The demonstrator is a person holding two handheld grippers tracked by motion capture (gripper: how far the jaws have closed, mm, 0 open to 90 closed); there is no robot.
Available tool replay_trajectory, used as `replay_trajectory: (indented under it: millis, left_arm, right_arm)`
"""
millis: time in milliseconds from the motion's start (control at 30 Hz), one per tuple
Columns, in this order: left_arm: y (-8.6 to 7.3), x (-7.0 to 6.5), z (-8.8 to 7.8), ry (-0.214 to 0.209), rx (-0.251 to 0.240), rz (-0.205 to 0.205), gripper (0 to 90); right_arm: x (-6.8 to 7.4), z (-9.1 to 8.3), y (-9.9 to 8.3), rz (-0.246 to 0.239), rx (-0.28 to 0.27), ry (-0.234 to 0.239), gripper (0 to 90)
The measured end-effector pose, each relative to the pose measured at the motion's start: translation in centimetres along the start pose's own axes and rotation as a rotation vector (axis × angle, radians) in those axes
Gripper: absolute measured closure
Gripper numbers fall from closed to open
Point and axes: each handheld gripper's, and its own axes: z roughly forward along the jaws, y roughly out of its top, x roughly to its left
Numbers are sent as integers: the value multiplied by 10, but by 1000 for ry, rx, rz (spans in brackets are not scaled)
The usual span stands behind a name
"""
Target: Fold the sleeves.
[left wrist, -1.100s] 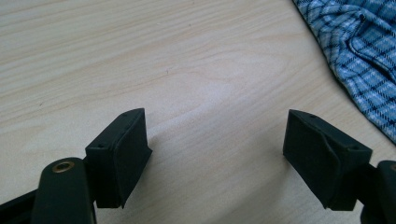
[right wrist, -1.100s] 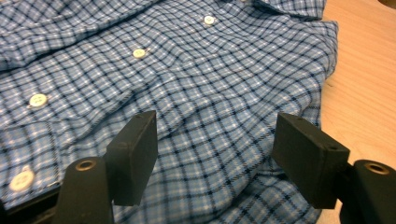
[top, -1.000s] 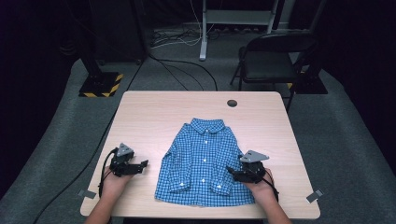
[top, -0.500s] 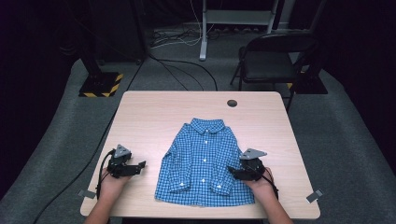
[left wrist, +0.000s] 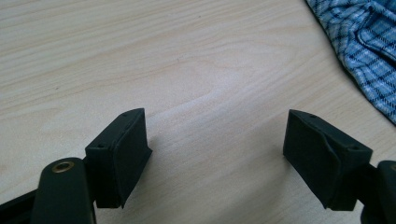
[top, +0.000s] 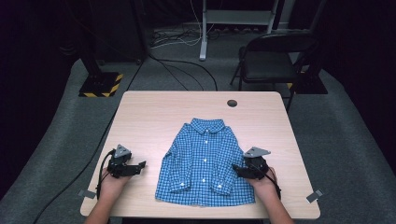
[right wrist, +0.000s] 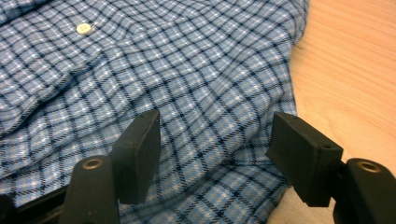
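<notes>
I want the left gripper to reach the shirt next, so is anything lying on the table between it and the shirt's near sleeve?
Nothing visible does. The left gripper, open, sits beside the blue checked shirt with bare table between them. The right gripper, also open, is already over the shirt's edge.

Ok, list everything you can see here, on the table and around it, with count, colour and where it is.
shirt: one, blue checked with white buttons, lying flat on the table's near middle, collar away from the person
table: one, light wood, centre of the high view
hole: one, dark, round, near the table's far edge
chair: one, black, on the floor beyond the table's far right corner
stand base: one, black with yellow-black stripes, floor at far left
cables: several, dark, on the grey floor behind the table
left gripper: black, open over bare table left of the shirt
right gripper: black, open at the shirt's right edge
</notes>
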Motion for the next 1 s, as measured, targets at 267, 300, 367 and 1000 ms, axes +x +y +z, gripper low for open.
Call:
replay_trajectory:
  millis: [267, 300, 367, 1000]
  left_arm:
    - [0, 0, 0, 0, -2, -1, 216]
    - [0, 0, 0, 1, -2, -1, 216]
    - [0, 0, 0, 1, -2, 0, 216]
    - [0, -2, 1, 7, 1, 12, 212]
  right_arm:
    - [-3, -12, 2, 37, -106, -6, 300]
    - [-1, -12, 3, 31, -116, 14, 295]
    - [4, -10, 3, 7, -108, 32, 292]
    - [6, 4, 0, -28, -10, 53, 288]
